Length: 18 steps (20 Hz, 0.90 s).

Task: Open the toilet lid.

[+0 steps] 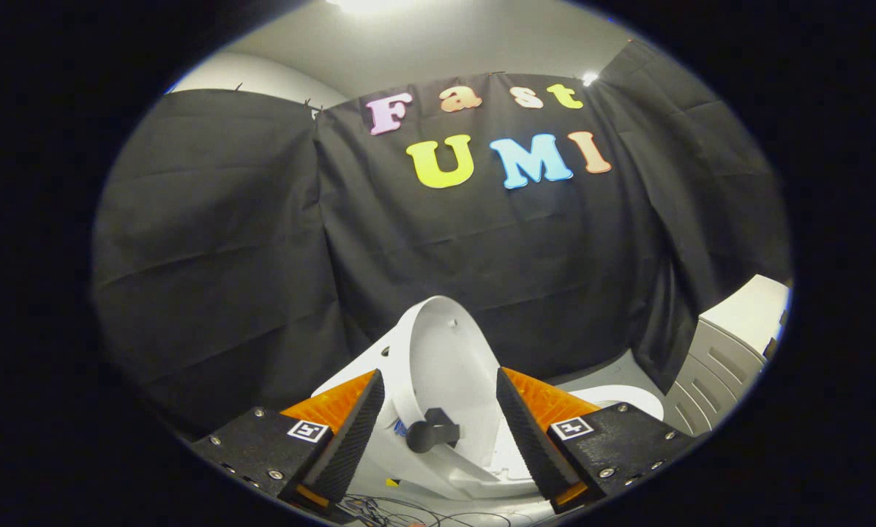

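The white rigid-plastic oval toilet lid [448,366] is standing raised, near upright, between the gripper [440,410] fingers and just ahead of them, underside facing the camera. The fingers are sitting wide apart, flanking the lid but not pressing it, holding nothing. A small dark knob-like handle [432,433] is sticking out low on the lid. The lid is looking light, stiff, smooth and likely slippery on its hinge; the rim edge or that handle is probably offering the surest hold. A white slatted cabinet [723,373] is standing well off to one side.

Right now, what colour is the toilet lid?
White, seen best in the gripper view: the toilet lid stands raised between the open jaws.
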{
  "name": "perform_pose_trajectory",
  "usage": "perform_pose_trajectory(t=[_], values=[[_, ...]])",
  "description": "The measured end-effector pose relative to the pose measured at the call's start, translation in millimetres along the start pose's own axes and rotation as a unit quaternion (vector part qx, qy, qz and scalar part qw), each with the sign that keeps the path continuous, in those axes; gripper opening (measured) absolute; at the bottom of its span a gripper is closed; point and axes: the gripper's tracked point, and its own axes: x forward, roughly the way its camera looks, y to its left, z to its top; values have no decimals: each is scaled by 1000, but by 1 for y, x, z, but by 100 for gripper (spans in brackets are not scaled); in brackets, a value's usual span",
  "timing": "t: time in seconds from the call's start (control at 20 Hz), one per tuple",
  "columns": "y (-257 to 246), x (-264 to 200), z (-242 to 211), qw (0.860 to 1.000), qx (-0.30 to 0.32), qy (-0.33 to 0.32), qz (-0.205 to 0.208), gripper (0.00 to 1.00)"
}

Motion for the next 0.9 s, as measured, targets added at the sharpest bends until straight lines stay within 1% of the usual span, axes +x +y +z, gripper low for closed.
perform_pose_trajectory(t=[0.1, 0.3, 0.35, 0.45, 0.5, 0.55, 0.75, 0.9], values=[[-24, -3, 37, 999, -12, -30, -9, 95], [-78, -10, 84, 995, -76, -59, -35, 96], [-89, -12, 93, 994, -80, -71, -35, 96], [-104, -18, 111, 992, -72, -102, -16, 96], [-119, -22, 118, 991, -65, -114, -13, 96], [-136, -25, 121, 991, -64, -119, -13, 96], [-201, -45, 128, 988, -85, -129, -33, 96], [-245, -54, 120, 990, -57, -122, -46, 96]])
